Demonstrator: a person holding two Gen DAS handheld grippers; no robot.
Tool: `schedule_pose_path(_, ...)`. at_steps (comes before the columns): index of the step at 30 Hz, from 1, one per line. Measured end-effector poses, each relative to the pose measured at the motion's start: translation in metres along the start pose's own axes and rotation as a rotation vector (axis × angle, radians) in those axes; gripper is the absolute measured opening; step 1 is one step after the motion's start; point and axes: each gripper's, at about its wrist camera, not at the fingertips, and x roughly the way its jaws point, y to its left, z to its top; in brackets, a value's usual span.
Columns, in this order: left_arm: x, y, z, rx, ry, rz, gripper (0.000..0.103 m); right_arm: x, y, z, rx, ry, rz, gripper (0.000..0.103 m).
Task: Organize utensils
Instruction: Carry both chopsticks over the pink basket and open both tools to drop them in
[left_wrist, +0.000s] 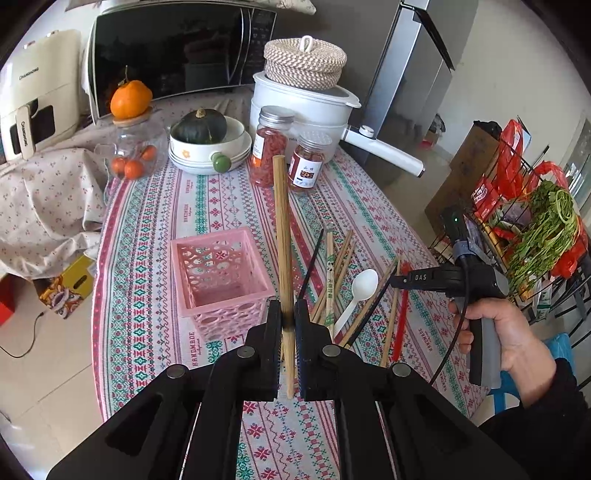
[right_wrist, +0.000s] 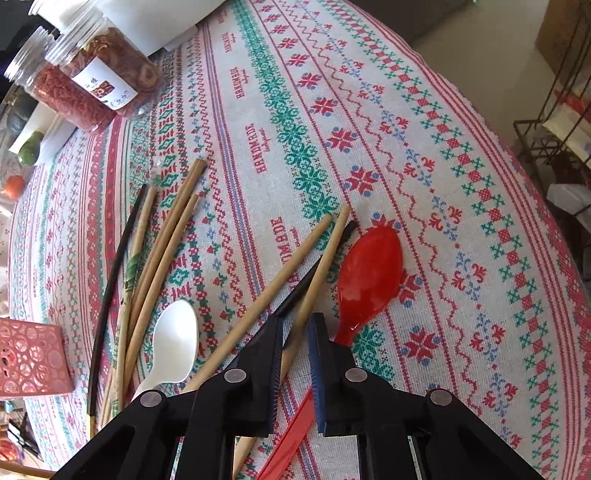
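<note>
My left tool (left_wrist: 286, 314) grips a bamboo chopstick (left_wrist: 282, 229) upright, just right of the pink basket (left_wrist: 218, 273). My right tool (right_wrist: 297, 325), jaws narrowly parted, straddles another bamboo chopstick (right_wrist: 325, 266) lying on the bench (right_wrist: 424, 155) beside the red spoon (right_wrist: 369, 269) and white spoon (right_wrist: 177, 339).

Bamboo chopstick (left_wrist: 283, 236) held near-upright beside pink basket (left_wrist: 221, 273); other chopsticks (right_wrist: 155, 266), white spoon (right_wrist: 173, 343), red spoon (right_wrist: 365, 273) flat on cloth.

Black tongs (left_wrist: 287, 321), bare hand (left_wrist: 506, 332), black sleeve (left_wrist: 546, 421)
</note>
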Motion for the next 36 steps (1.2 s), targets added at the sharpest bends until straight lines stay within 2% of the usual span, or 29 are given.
schedule_pose_path(3,-0.01,0.0,0.0,0.007,-0.033,0.017,0.006,-0.001,0.003,-0.002,-0.019,-0.021,-0.017,0.01)
schedule_pose_path(7,-0.035,0.0,0.002,0.009,-0.113,0.019,0.006,-0.012,-0.004,-0.007,0.037,-0.043,0.042,0.005)
schedule_pose_path(16,-0.09,0.015,0.014,-0.037,-0.352,0.036,0.006,-0.099,0.017,-0.03,-0.033,-0.26,0.168,0.005)
schedule_pose_path(22,-0.099,0.027,0.024,-0.068,-0.461,0.076,0.006,-0.151,0.045,-0.045,-0.114,-0.419,0.245,0.005)
schedule_pose_path(27,-0.08,0.033,0.035,-0.071,-0.457,0.11,0.006,-0.179,0.069,-0.048,-0.142,-0.521,0.34,0.005)
schedule_pose_path(32,-0.042,0.046,0.043,-0.098,-0.372,0.139,0.006,-0.191,0.098,-0.046,-0.148,-0.582,0.446,0.005)
schedule_pose_path(36,-0.012,0.058,0.047,-0.136,-0.287,0.131,0.006,-0.187,0.123,-0.043,-0.155,-0.583,0.507,0.005)
